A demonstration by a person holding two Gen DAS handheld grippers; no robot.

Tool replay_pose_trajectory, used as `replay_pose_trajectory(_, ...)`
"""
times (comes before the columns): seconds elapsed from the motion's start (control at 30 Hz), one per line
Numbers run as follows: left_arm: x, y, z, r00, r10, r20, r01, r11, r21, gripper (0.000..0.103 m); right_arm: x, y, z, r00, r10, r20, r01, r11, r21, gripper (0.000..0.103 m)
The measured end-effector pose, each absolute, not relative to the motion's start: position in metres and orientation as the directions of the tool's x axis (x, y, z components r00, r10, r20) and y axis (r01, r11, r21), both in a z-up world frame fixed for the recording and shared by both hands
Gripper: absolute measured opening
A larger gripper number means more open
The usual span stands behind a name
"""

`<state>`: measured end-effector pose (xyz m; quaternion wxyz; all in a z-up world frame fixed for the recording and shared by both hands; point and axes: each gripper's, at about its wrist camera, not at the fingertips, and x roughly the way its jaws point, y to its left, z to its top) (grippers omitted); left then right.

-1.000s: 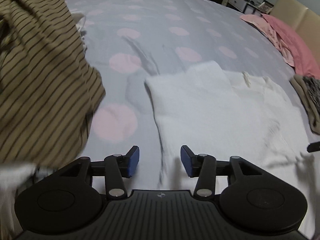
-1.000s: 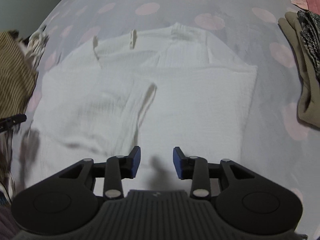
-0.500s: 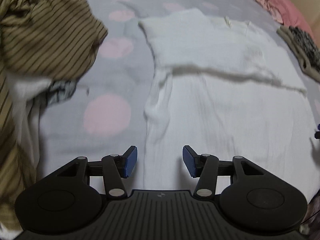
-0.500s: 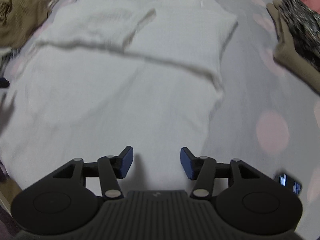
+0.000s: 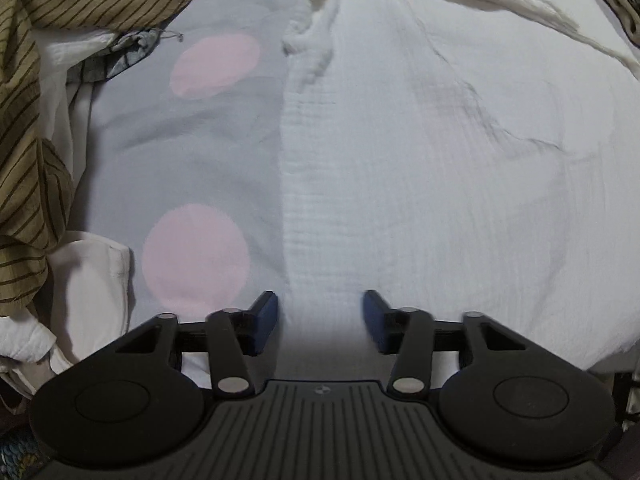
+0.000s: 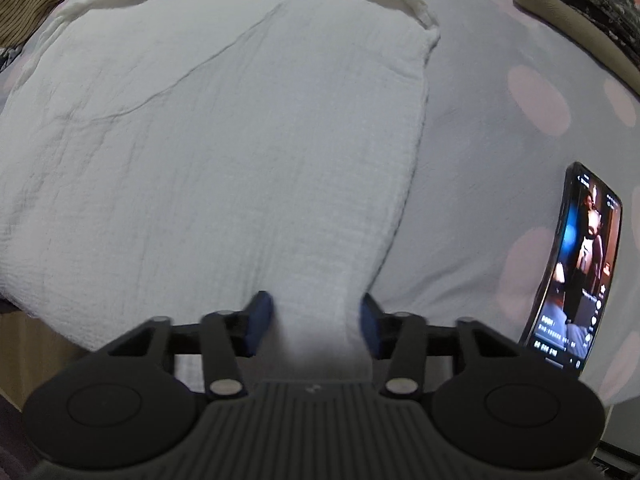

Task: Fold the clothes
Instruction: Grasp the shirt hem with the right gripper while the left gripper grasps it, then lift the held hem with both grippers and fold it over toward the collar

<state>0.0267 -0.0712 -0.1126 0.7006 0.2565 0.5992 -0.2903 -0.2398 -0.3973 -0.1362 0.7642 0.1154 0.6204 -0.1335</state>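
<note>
Left wrist view: the left gripper straddles the near left hem of the white garment spread on the polka-dot bedsheet; its jaws have just been closing, pads not visibly pinching; right gripper likewise at the near right corner, cloth between its closing jaws; a lit phone lies by the bed's right edge; a striped shirt is heaped left.

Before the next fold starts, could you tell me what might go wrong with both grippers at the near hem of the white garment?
The left gripper straddles the white garment right at its side edge; its jaws, just closing, may catch the dotted bedsheet too.
The right gripper, jaws also just closing, has cloth bunched between them, so the hem may lift unevenly.
The lit phone lies close by; dragged fabric could push it.
</note>
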Motion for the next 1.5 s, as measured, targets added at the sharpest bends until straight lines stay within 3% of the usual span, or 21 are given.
replay_pose_trajectory(0.03,0.025,-0.071,-0.112,0.113,-0.106,-0.988,0.719,0.695,0.008,0.021,-0.239,-0.393,-0.135,0.197,-0.069,-0.978,0.334,0.943,0.0,0.028)
replay_pose_trajectory(0.07,0.023,-0.071,-0.111,0.121,-0.109,-0.987,0.727,0.686,0.014,0.007,-0.239,-0.39,-0.133,0.199,-0.075,-0.977,0.326,0.945,-0.006,0.014)
replay_pose_trajectory(0.1,0.021,-0.071,-0.109,0.127,-0.12,-0.985,0.735,0.678,0.012,0.003,-0.238,-0.388,-0.132,0.199,-0.083,-0.976,0.322,0.947,-0.014,0.009)
replay_pose_trajectory(0.57,0.054,-0.059,-0.03,0.389,-0.391,-0.834,0.636,0.769,-0.064,0.002,-0.221,-0.418,-0.071,0.408,-0.259,-0.876,0.445,0.894,-0.057,0.007)
replay_pose_trajectory(0.8,0.07,-0.097,-0.039,0.481,-0.421,-0.769,0.636,0.772,-0.024,0.003,-0.187,-0.44,-0.077,0.49,-0.319,-0.812,0.45,0.89,-0.078,0.008)
replay_pose_trajectory(0.9,0.075,-0.103,-0.058,0.481,-0.395,-0.783,0.638,0.77,0.004,0.006,-0.18,-0.443,-0.088,0.502,-0.338,-0.796,0.433,0.895,-0.107,0.016)
replay_pose_trajectory(0.97,0.073,-0.102,-0.066,0.489,-0.37,-0.789,0.637,0.77,0.034,0.011,-0.182,-0.442,-0.09,0.516,-0.367,-0.774,0.429,0.893,-0.137,0.037)
replay_pose_trajectory(1.03,0.064,-0.1,-0.067,0.505,-0.36,-0.785,0.656,0.751,0.078,0.018,-0.189,-0.438,-0.088,0.534,-0.41,-0.739,0.419,0.888,-0.19,0.04)
replay_pose_trajectory(1.17,0.034,-0.098,-0.063,0.534,-0.375,-0.758,0.723,0.667,0.18,0.042,-0.201,-0.411,-0.09,0.555,-0.441,-0.706,0.309,0.896,-0.317,0.042)
replay_pose_trajectory(1.4,-0.028,-0.102,-0.066,0.513,-0.427,-0.745,0.841,0.426,0.335,0.046,-0.235,-0.325,-0.117,0.613,-0.332,-0.717,-0.145,0.845,-0.515,0.049)
replay_pose_trajectory(1.5,-0.057,-0.105,-0.078,0.481,-0.439,-0.759,0.876,0.257,0.407,0.048,-0.255,-0.295,-0.131,0.64,-0.317,-0.7,-0.3,0.735,-0.607,0.065)
